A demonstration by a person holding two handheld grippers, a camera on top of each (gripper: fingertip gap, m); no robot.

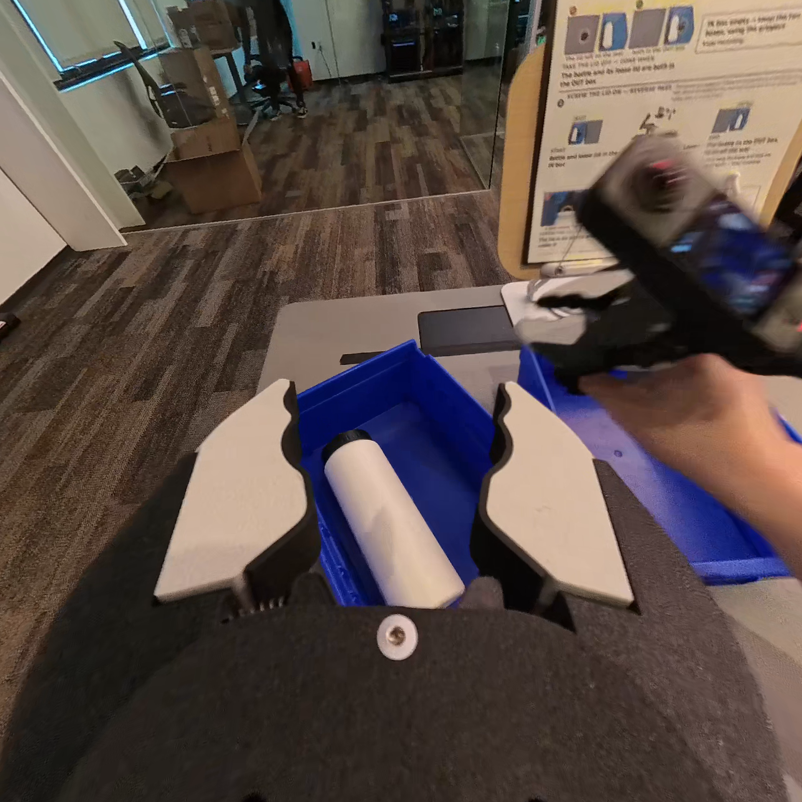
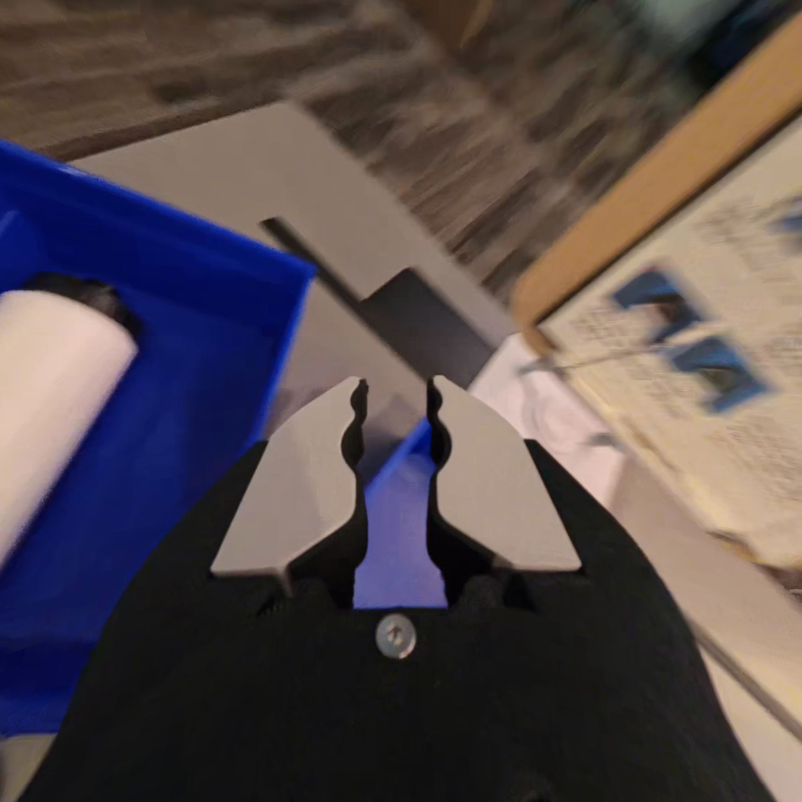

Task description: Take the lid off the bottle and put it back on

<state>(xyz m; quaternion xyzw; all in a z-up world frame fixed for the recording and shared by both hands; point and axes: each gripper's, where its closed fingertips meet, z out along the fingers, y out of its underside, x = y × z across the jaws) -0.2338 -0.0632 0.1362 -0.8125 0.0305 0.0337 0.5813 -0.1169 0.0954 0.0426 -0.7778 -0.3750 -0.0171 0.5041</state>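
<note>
White bottle (image 1: 390,525) lies capped in the left blue bin (image 1: 451,416). Left gripper (image 1: 397,434) poised above it, jaws wide. Right gripper (image 2: 397,390) tilted over the tabletop (image 2: 243,173), jaws narrowly apart, empty.

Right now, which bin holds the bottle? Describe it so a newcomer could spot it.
On the grey table sit two blue bins side by side. The left bin, under the open left gripper, holds a white bottle lying down with its black lid on; no bottle shows in its neighbour.
</note>
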